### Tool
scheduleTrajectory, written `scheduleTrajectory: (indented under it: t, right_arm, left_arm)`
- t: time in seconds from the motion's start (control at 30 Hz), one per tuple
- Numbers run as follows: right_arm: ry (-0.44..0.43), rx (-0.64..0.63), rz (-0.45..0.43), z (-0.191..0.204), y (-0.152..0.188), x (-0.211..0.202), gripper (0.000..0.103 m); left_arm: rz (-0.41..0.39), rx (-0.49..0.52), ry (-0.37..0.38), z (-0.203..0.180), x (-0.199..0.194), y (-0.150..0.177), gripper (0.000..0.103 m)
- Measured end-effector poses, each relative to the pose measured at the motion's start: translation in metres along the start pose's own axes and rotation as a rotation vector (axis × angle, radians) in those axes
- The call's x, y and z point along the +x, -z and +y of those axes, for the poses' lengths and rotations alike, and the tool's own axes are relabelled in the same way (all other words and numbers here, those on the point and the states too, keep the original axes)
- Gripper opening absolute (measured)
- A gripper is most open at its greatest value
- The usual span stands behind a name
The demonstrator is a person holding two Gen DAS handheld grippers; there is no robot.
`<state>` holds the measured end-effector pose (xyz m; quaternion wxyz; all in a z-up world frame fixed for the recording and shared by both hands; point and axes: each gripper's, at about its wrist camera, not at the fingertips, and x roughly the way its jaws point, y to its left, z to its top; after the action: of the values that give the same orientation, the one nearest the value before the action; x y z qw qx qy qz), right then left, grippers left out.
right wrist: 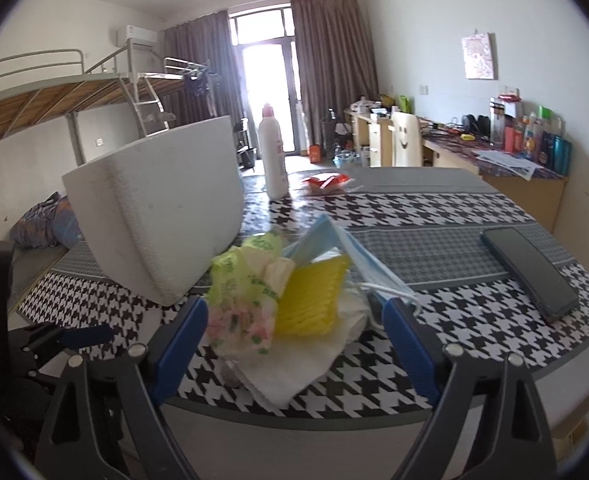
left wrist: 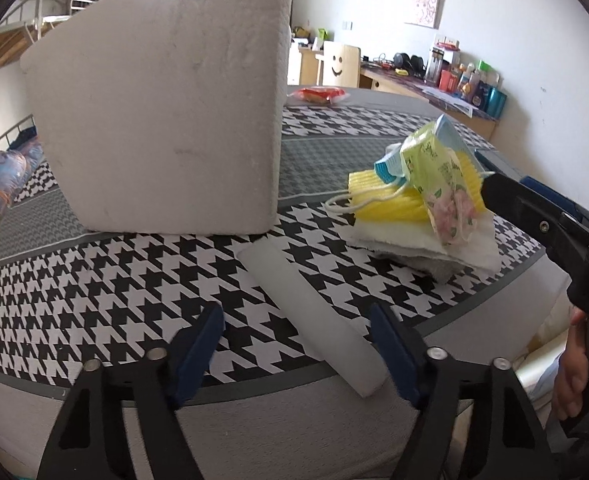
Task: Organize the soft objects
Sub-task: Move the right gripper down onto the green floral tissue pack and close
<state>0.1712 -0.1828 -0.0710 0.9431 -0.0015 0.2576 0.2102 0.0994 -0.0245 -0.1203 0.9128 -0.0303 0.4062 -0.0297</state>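
**Foam strip and soft pile between spread grippers**

White foam strip [left wrist: 314, 320] lies on the houndstooth table [left wrist: 94, 280] between the left gripper [left wrist: 296, 344] jaws, which stand apart, not pressing it. The right gripper [right wrist: 294, 332], jaws apart too, frames a pile: tissue pack [right wrist: 246, 300], yellow sponge [right wrist: 310, 300], blue mask [right wrist: 334, 248], white cloth [right wrist: 286, 376]. A big foam block [right wrist: 158, 216] stands just behind.

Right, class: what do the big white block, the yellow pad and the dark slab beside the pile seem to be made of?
Big white block: probably foam; matte, finely pitted faces, soft rounded edges.
Yellow pad: looks like sponge or knitted scrub cloth; ribbed, dull surface.
Dark slab: likely a phone, glass or glossy plastic; smooth face with a faint sheen.
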Motion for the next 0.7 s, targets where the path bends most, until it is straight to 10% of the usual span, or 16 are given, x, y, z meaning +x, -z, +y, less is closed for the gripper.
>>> scheduleTrajectory:
  t: [0.7]
  right_arm:
    - [-0.087,-0.027,0.093,0.012,-0.004,0.037,0.077]
  left_arm:
    - [-0.017,0.051,0.005,-0.012,0.016,-0.013,0.028]
